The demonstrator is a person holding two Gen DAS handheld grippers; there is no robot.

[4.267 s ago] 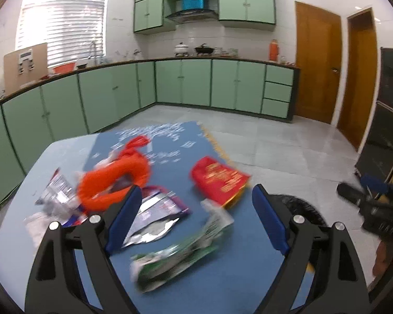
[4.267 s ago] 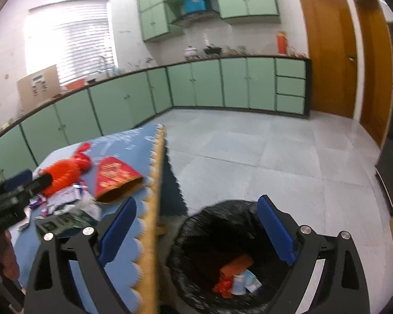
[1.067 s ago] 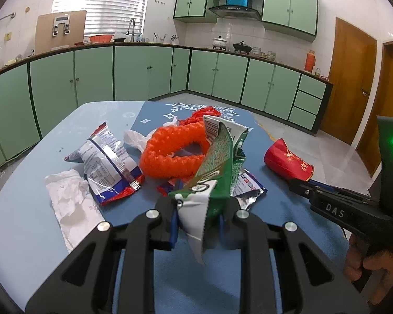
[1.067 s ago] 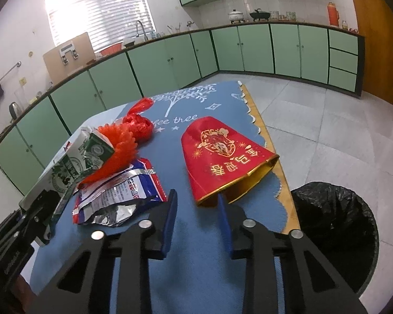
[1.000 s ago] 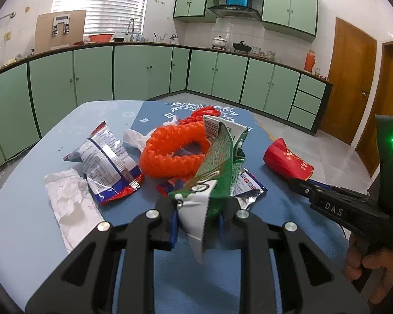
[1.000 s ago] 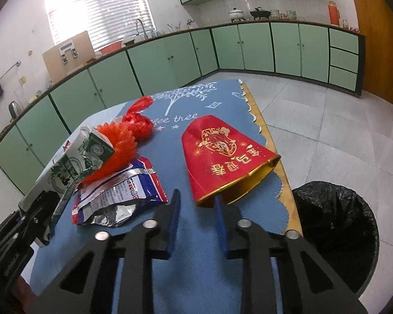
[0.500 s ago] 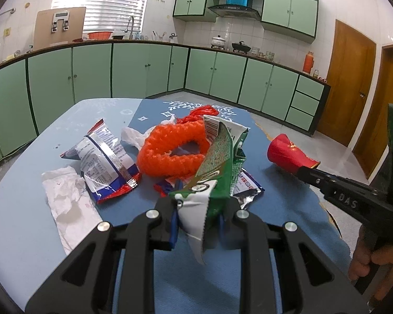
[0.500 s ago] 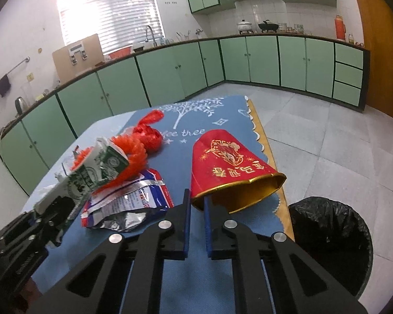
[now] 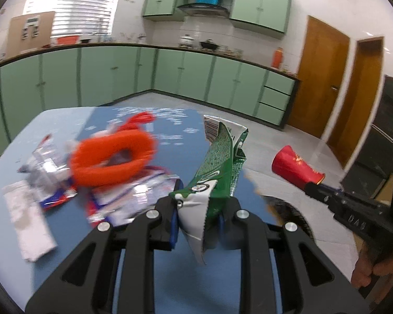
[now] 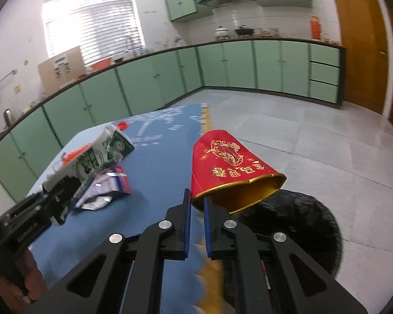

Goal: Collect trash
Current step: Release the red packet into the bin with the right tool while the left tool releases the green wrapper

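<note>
My left gripper [image 9: 196,206] is shut on a green and white wrapper [image 9: 217,167] and holds it upright above the blue table [image 9: 170,274]. My right gripper [image 10: 196,204] is shut on the rim of a red and gold paper bag [image 10: 228,167], lifted near the table's right edge. The red bag also shows in the left wrist view [image 9: 293,164], with the right gripper [image 9: 311,187] behind it. The left gripper [image 10: 63,183] with the green wrapper [image 10: 102,154] shows in the right wrist view. The black trash bin [image 10: 296,225] stands on the floor below the bag.
An orange ring-shaped net [image 9: 112,159], foil snack wrappers [image 9: 133,193] and white tissue [image 9: 28,222] lie on the table at the left. The bin's rim [image 9: 288,209] shows past the table edge. Green cabinets line the walls; grey tile floor lies to the right.
Both grippers have lifted and swung right toward the bin. The red bag has left the table and now hangs in my right gripper. The green wrapper stays gripped in the left.
</note>
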